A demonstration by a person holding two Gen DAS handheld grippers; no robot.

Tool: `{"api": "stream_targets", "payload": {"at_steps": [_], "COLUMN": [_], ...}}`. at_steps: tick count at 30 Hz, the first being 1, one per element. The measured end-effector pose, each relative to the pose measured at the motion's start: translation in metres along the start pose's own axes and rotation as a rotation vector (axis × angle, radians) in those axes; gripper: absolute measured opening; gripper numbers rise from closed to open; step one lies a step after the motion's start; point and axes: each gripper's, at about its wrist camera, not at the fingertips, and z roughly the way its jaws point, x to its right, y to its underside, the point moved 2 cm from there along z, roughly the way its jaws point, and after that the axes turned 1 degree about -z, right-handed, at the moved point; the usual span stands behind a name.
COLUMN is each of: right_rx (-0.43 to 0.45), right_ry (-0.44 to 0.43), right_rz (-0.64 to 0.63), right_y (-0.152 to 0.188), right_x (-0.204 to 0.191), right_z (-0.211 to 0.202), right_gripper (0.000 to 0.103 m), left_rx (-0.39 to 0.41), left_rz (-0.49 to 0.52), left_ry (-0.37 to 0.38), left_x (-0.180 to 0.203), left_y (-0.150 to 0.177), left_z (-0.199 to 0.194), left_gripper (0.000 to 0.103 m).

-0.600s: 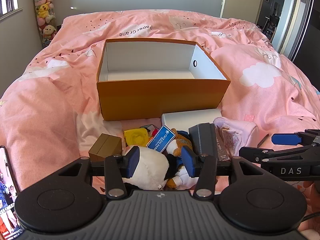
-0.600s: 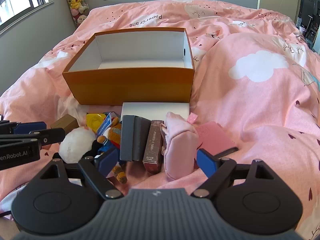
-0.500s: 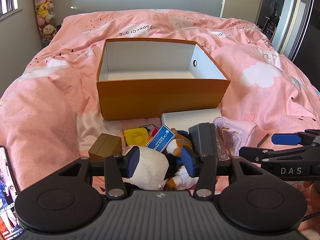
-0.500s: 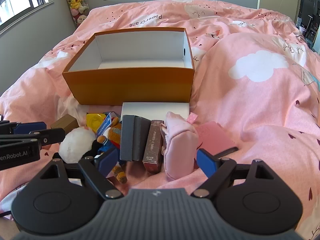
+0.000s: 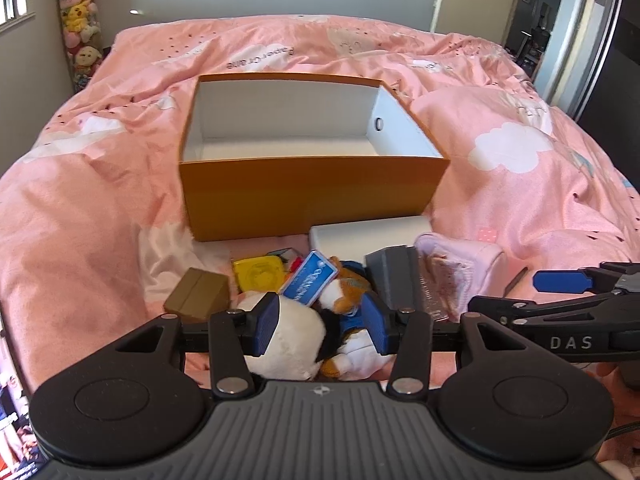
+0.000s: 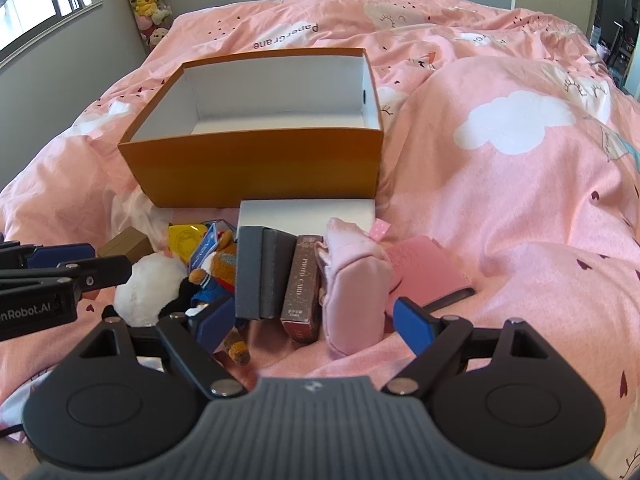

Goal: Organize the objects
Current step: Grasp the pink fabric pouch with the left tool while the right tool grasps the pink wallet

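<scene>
On bed, orange box (image 5: 312, 184) holds nothing.

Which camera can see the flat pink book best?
The right wrist view. There the pink book lies in the open on the bedcover, beside the pink pouch. In the left wrist view the pouch hides nearly all of it; only a dark edge peeks out.

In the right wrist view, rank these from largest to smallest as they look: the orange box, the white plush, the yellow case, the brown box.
1. orange box
2. white plush
3. yellow case and brown box: they look alike in size, and both are partly hidden, so no ranking between them.
</scene>
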Motion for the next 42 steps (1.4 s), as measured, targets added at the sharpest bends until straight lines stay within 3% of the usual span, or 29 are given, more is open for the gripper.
{"api": "stream_targets", "payload": {"at_steps": [5,9,12,18,22,28,35,39,42], "right_rx": [0.006,0.023,0.036,-0.004,-0.034,-0.096,-0.165,-0.200,-0.215], "right_ry": [0.042,0.077,0.095,0.121,0.097,0.029,-0.047,-0.100,-0.111], "right_rz": [0.015,0.020,0.020,0.002,-0.009,-0.027,-0.044,-0.042,-0.053], "right_y": [-0.006,-0.013,-0.017,-0.022,-0.024,-0.024,-0.022,-0.020,-0.020], "right_x": [0.013,0.028,0.040,0.058,0.064,0.066,0.064,0.064,0.063], "right_z": [-0.001,-0.001,-0.001,0.016,0.030,0.053,0.069,0.074,0.075], "right_gripper": [0.076,0.059,0.039,0.023,0.021,0.021,0.014,0.014,0.014], "left_rx": [-0.002,-0.015,-0.022,-0.101,-0.176,-0.307,-0.390,-0.448,-0.494], "left_rz": [0.035,0.056,0.054,0.007,-0.061,-0.122,-0.074,0.019,0.014], "left_ry": [0.047,0.104,0.142,0.243,0.278,0.258,0.178,0.156,0.164], "left_x": [0.016,0.035,0.050,0.073,0.082,0.090,0.097,0.109,0.106], "left_y": [-0.015,-0.029,-0.039,-0.056,-0.064,-0.072,-0.072,-0.067,-0.061], "left_z": [0.007,0.016,0.026,0.051,0.074,0.110,0.132,0.142,0.148], "left_gripper": [0.049,0.039,0.036,0.034,0.034,0.038,0.047,0.055,0.056]}}
